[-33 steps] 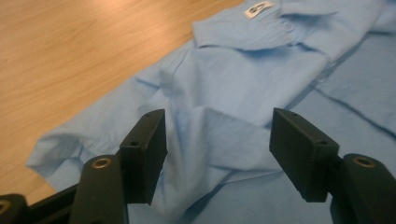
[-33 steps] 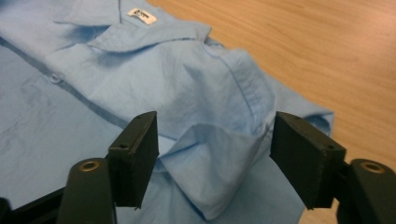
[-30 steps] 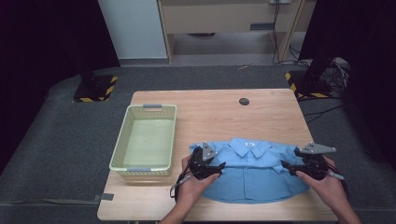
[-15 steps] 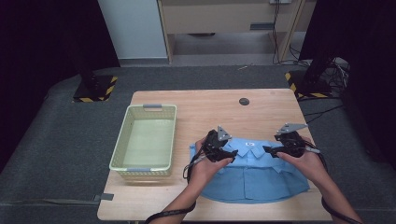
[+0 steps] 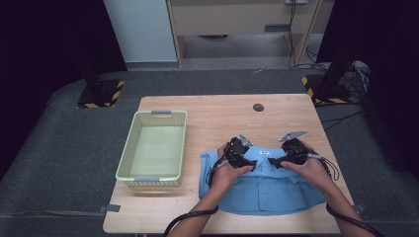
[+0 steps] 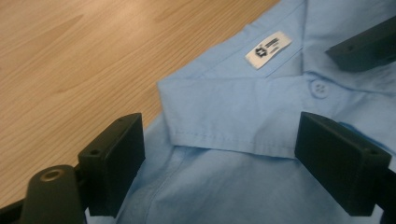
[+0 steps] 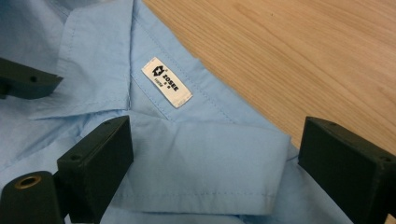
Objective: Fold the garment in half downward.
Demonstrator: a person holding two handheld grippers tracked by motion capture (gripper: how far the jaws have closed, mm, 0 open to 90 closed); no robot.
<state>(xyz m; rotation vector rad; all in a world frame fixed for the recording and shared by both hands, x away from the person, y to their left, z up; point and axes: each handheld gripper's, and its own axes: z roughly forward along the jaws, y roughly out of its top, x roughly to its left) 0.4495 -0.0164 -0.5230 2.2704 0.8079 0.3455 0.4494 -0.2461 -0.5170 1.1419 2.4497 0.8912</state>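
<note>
Blue cotton shirt [image 5: 264,182] lies flat on the bench [image 5: 207,113] beside the basket [image 5: 154,146], collar away from the person. Left tool [image 6: 219,149] and right tool [image 7: 212,161] gape wide, each straddling a collar wing, gripping nothing. Best to close squarely on both wings together, clear of the label [image 7: 166,81], keeping tension even.

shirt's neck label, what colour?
White label with dark print, on the light blue shirt; clearest in right gripper view.

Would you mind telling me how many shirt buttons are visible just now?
1: a button sits just below the collar on the blue shirt. Others may be hidden under the hands.
</note>
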